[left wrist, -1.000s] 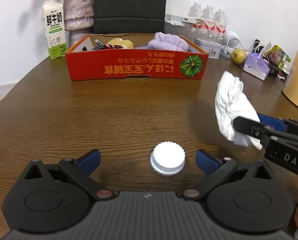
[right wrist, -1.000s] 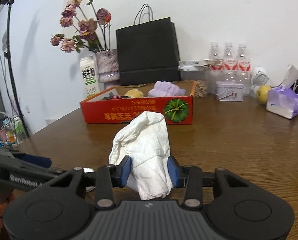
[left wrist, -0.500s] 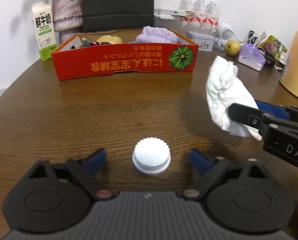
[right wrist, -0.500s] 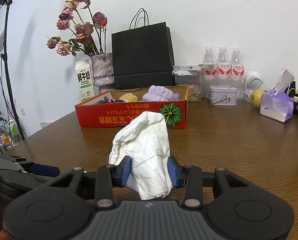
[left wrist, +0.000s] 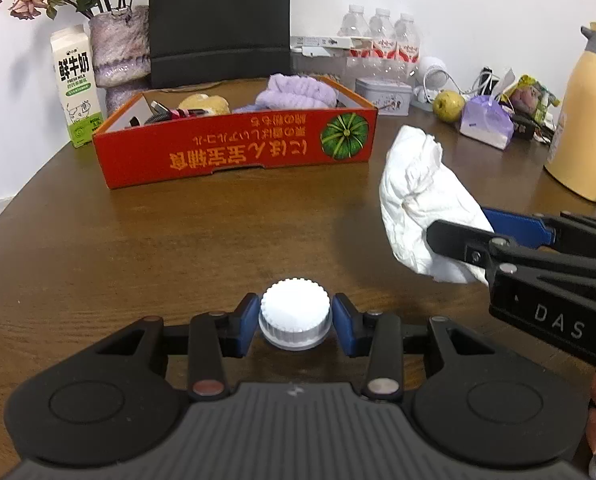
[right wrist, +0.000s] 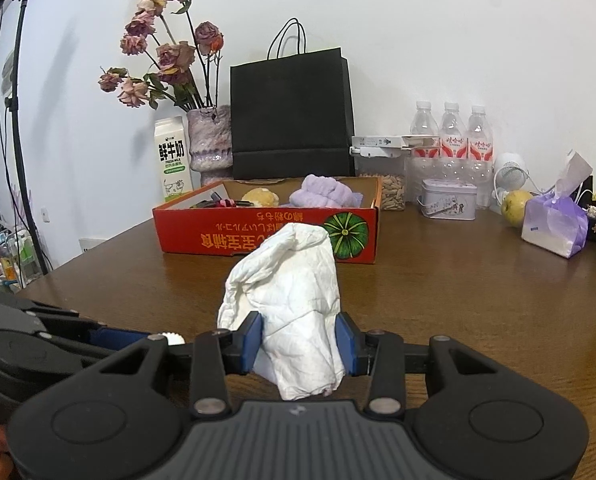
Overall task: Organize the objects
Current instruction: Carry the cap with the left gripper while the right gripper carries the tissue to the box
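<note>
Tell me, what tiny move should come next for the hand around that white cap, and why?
Probably finish the squeeze, then lift. The left gripper's jaws are closing with the white cap between them, still on the table; the red box lies ahead.

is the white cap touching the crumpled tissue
Apart. The left wrist view shows bare table between the white cap and the crumpled tissue.
</note>
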A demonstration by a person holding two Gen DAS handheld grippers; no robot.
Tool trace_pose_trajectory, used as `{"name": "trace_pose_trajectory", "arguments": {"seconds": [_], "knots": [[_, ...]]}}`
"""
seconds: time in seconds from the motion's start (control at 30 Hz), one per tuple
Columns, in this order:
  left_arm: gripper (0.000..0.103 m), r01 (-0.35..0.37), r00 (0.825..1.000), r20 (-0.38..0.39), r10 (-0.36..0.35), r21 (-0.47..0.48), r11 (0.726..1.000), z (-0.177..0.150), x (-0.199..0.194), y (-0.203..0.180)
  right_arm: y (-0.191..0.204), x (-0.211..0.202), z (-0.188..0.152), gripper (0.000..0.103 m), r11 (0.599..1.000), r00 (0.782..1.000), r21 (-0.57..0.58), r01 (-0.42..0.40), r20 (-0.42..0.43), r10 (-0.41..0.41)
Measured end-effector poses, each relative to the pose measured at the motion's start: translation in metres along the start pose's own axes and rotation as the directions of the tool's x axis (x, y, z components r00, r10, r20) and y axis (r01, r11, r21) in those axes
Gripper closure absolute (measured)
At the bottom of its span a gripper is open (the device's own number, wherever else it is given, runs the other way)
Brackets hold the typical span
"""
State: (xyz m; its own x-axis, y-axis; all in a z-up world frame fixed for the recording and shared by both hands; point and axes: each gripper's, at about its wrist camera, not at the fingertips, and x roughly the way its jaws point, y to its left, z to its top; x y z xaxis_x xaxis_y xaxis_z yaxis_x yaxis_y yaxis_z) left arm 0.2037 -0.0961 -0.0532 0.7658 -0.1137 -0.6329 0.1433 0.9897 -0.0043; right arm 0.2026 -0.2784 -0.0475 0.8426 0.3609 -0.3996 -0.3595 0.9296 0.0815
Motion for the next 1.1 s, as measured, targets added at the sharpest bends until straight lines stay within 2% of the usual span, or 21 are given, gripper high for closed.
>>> {"name": "trace_pose_trajectory", "arguments": {"seconds": [0.53, 1.1], "knots": [[0.062, -0.013, 0.998, 0.068, 0.016, -0.038, 0.999, 0.036, -0.007, 0.027, 0.017, 0.014, 0.030, 0.064, 0.999, 1.000, -0.035, 0.005, 0.015, -0.005], [0.062, 0.001, 0.990, 0.143, 0.014, -0.103, 0.995, 0.075, -0.004, 0.062, 0.042, 0.047, 0.068, 0.064, 0.998, 0.999, -0.058, 0.012, 0.044, -0.009]]}}
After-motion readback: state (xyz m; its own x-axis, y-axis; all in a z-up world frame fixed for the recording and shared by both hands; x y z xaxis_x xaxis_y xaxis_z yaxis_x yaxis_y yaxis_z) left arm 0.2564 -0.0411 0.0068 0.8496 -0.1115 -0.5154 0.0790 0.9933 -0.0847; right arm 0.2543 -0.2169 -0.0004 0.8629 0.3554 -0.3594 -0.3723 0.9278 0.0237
